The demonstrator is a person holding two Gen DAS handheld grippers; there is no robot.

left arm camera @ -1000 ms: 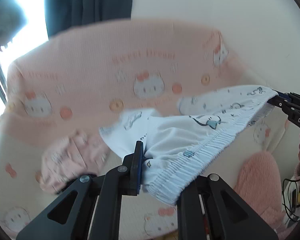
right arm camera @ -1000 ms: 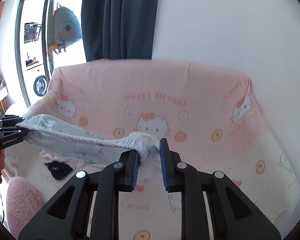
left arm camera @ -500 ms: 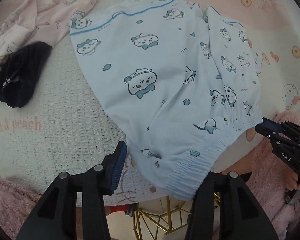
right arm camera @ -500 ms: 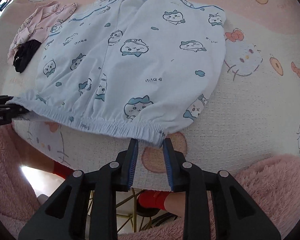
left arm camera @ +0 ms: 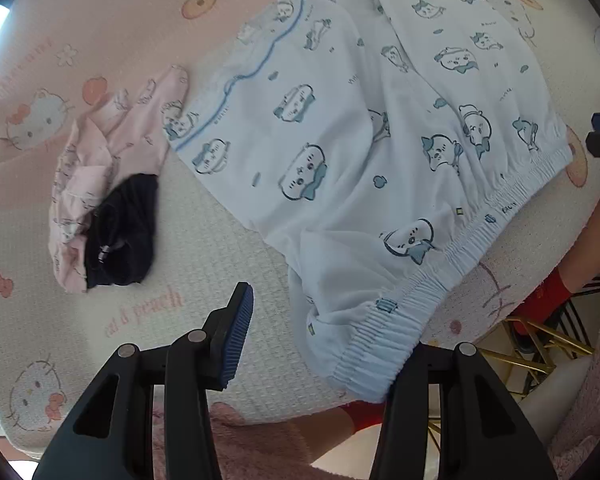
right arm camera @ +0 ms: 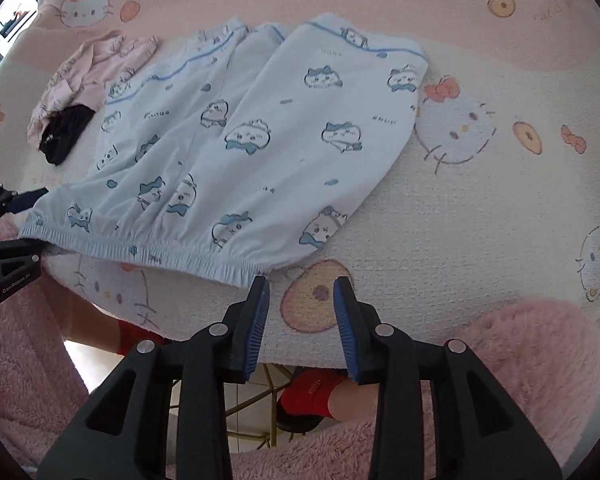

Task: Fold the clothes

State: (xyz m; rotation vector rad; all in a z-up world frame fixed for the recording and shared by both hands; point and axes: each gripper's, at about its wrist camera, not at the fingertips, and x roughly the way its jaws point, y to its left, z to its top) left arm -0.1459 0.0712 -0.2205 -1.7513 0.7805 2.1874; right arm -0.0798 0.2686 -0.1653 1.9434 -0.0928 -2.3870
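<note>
Light blue shorts (left arm camera: pixel 380 140) with a cartoon print lie flat on the pink and cream Hello Kitty blanket (left arm camera: pixel 204 248), elastic waistband toward me. My left gripper (left arm camera: pixel 320 344) is open, and the waistband's left corner lies loose between its jaws, draped over the right finger. In the right wrist view the shorts (right arm camera: pixel 240 140) spread out ahead. My right gripper (right arm camera: pixel 302 320) has its jaws opening with nothing between them; the waistband's right corner ends just at its left fingertip (right arm camera: pixel 260 292). The left gripper (right arm camera: pixel 4 220) shows at the left edge there.
A crumpled pink garment (left arm camera: pixel 100 152) and a small black one (left arm camera: pixel 120 232) lie left of the shorts. The blanket's near edge drops off just under both grippers. Below it are fluffy pink fabric (right arm camera: pixel 520 360), a person's red socks (right arm camera: pixel 312 392) and gold chair legs (left arm camera: pixel 540 340).
The shorts, held up in the air by the waistband, came down and now lie flat on the blanket. Both grippers tilted downward and let go of the waistband corners.
</note>
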